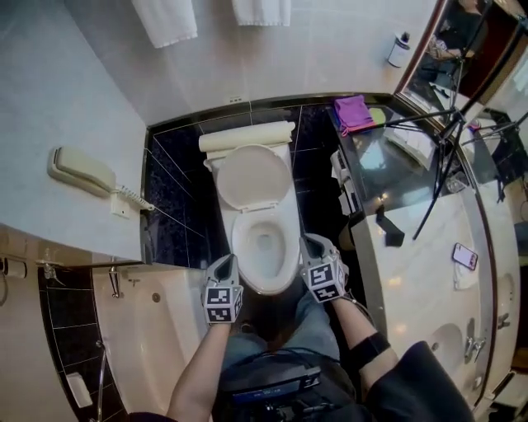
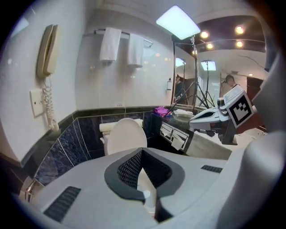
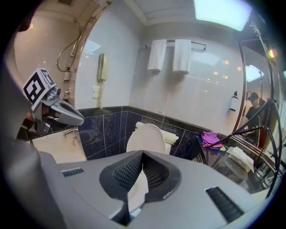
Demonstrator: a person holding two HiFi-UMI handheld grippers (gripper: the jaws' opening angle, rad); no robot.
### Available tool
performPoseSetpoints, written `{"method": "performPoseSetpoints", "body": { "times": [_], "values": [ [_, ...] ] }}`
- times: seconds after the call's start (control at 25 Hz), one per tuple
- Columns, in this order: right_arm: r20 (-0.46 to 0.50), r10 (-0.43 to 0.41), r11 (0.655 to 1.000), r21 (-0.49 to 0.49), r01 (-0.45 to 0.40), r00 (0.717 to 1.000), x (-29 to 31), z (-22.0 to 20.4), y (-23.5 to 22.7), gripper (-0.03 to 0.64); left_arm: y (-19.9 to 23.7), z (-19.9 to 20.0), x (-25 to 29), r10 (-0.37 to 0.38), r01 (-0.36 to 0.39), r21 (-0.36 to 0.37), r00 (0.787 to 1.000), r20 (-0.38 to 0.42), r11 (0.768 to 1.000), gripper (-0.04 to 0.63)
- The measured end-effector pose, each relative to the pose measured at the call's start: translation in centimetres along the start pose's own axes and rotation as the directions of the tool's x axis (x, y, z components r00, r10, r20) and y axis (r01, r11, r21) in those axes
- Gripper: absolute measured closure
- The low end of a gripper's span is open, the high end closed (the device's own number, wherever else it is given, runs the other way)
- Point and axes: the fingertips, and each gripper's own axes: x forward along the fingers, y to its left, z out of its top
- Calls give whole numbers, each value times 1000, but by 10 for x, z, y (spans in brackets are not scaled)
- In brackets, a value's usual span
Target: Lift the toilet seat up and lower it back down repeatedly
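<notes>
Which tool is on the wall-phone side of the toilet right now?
The left tool. It sits beside the toilet on the side where the wall phone hangs, while the right tool is on the counter side.

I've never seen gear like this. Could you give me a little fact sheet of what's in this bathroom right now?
Place: bathroom, viewed from above
Toilet: white, lid raised against the back, bowl open
Left hand-held gripper: jaws shut, holding nothing, by the bowl's front left
Right hand-held gripper: jaws shut, holding nothing, by the bowl's front right
Wall phone: corded, on the left wall
Towels: white, hanging on the back wall
Purple cloth: on the counter to the right
</notes>
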Motion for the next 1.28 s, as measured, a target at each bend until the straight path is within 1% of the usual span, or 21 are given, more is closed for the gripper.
{"method": "performPoseSetpoints", "body": {
  "times": [0.08, 0.2, 0.4, 0.52, 0.68, 0.88, 1.12, 1.2, 1.28],
  "values": [
    [6, -20, 999, 31, 20, 1000, -15, 11, -13, 598, 1, 23, -12, 5, -5, 5, 1000, 27, 1000, 600],
    [9, -31, 998, 51, 31, 999, -32, 17, -21, 598, 1, 48, -31, 6, -8, 16, 998, 67, 1000, 599],
    [17, -47, 997, 66, 46, 999, -45, 23, -34, 598, 7, 72, -45, 18, -18, 5, 993, 115, 1000, 598],
    [21, -53, 995, 85, 51, 998, -49, 24, -35, 598, 12, 75, -51, 25, -25, 1, 992, 123, 1000, 600],
    [20, -55, 995, 83, 53, 998, -53, 22, -35, 598, 14, 74, -56, 31, -32, 1, 991, 131, 999, 600],
    [7, -49, 995, 87, 48, 999, -52, 17, -35, 598, 16, 75, -57, 45, -44, -11, 989, 139, 999, 600],
    [-15, -43, 994, 104, 45, 999, -45, 10, -36, 597, 17, 73, -53, 49, -50, -3, 989, 142, 999, 598],
    [-24, -51, 991, 123, 53, 998, -40, 5, -38, 596, 17, 73, -51, 48, -49, 7, 988, 147, 999, 598],
    [-35, -55, 985, 163, 60, 998, -35, -2, -41, 595, 16, 72, -49, 44, -47, 19, 988, 148, 999, 598]
  ]
}}
